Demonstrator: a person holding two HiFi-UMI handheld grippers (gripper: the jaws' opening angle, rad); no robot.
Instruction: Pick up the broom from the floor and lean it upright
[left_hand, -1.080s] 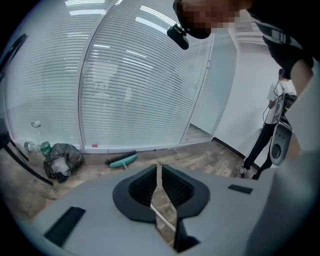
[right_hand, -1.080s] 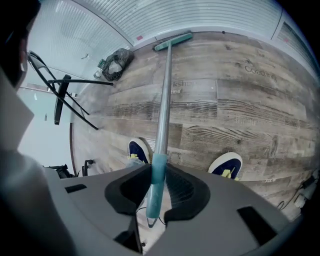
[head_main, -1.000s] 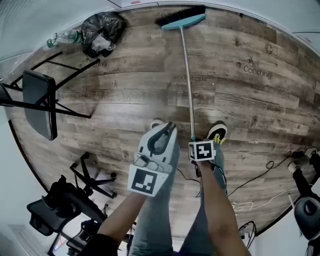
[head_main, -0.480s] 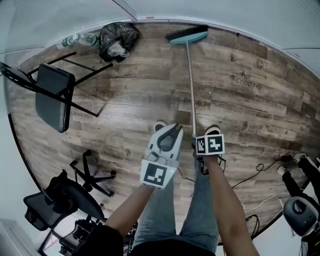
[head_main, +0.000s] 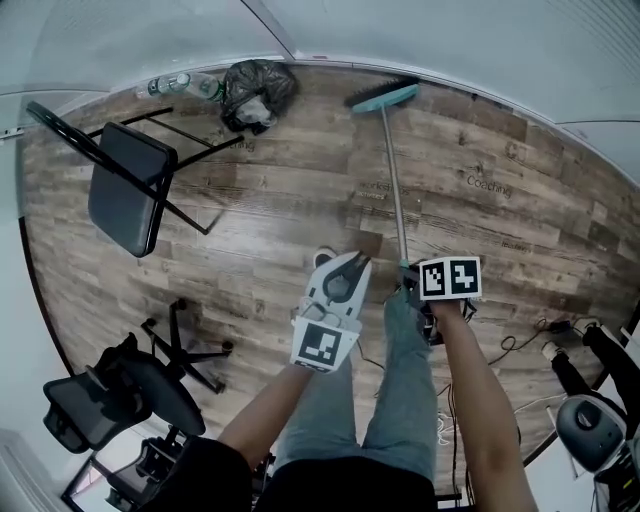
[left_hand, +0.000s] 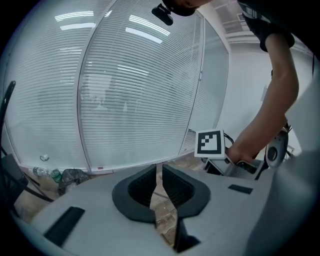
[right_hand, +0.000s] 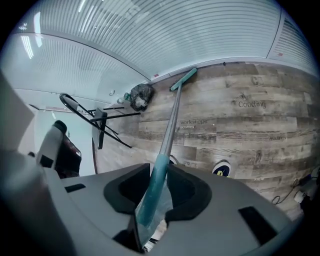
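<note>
The broom (head_main: 395, 190) slants up from the wooden floor. Its teal head with black bristles (head_main: 383, 96) rests by the far wall. The teal grip end (right_hand: 152, 187) is raised and sits between the jaws of my right gripper (head_main: 408, 272), whose pads hold it while the jaws are opening. In the right gripper view the handle (right_hand: 170, 125) runs away from the right gripper (right_hand: 159, 170) toward the head (right_hand: 183, 79). My left gripper (head_main: 352, 262) hangs just left of the handle, apart from it, shut and empty. In its own view the left gripper (left_hand: 159, 172) faces the blinds.
A black folding chair (head_main: 125, 185) stands at the left. A black rubbish bag (head_main: 258, 85) and a plastic bottle (head_main: 175, 82) lie by the far wall. An office chair (head_main: 110, 395) is at the lower left; cables (head_main: 530, 335) trail at the right.
Both grippers have risen. The broom's grip end has come up with the right gripper while the head stays on the floor by the wall.
</note>
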